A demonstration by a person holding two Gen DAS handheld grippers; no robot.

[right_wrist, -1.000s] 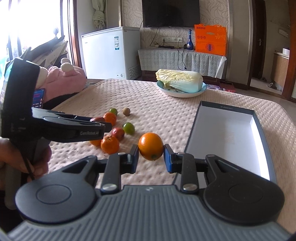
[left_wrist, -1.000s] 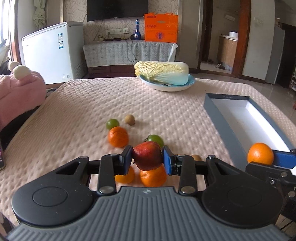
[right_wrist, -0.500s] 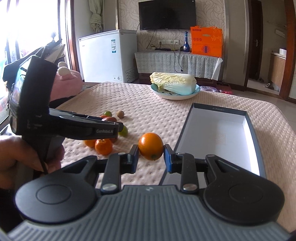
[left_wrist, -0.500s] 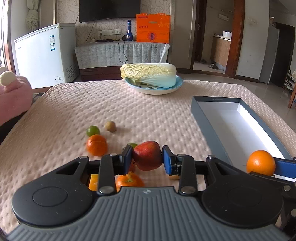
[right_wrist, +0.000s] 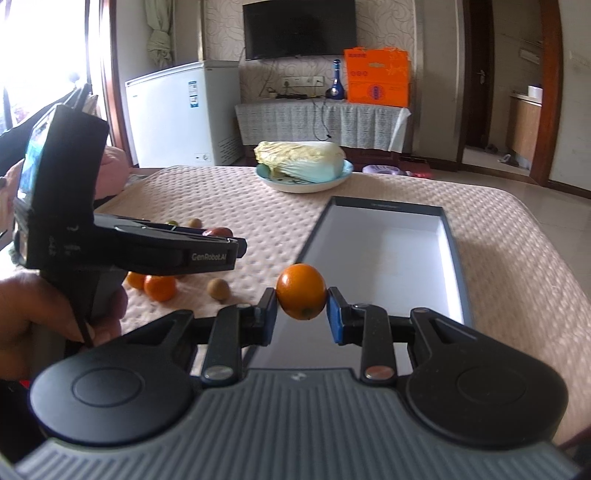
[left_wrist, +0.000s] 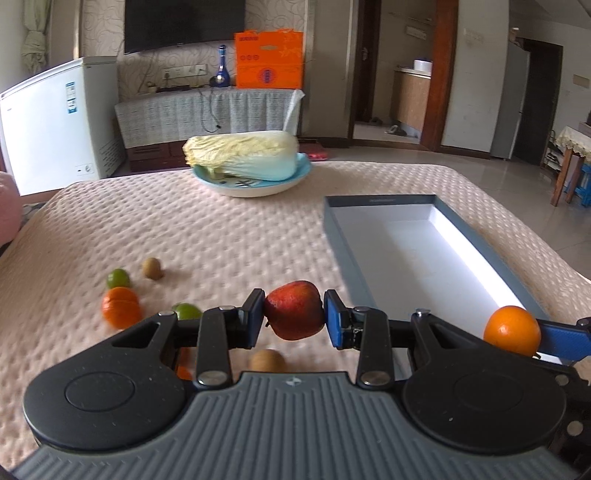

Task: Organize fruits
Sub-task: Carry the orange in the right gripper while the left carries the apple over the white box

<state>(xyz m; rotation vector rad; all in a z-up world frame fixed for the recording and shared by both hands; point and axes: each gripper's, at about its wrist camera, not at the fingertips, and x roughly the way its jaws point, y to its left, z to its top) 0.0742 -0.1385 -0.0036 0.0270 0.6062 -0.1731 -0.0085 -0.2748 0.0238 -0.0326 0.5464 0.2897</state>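
Left gripper (left_wrist: 294,319), clenched on the apple (left_wrist: 293,314), has swung from over the loose fruit toward the box (left_wrist: 347,258), so placing looks close. Right gripper (right_wrist: 301,312) still grips the orange (right_wrist: 301,291) level above the box's near end, both tools side by side.

I am in a home living room: wall-mounted television (right_wrist: 299,28), white chest freezer (right_wrist: 183,114), cloth-covered sideboard (right_wrist: 321,123), doorway to a kitchen (left_wrist: 399,85)

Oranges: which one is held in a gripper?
The orange clamped in the right gripper beside the grey box; the others lie on the bedspread.
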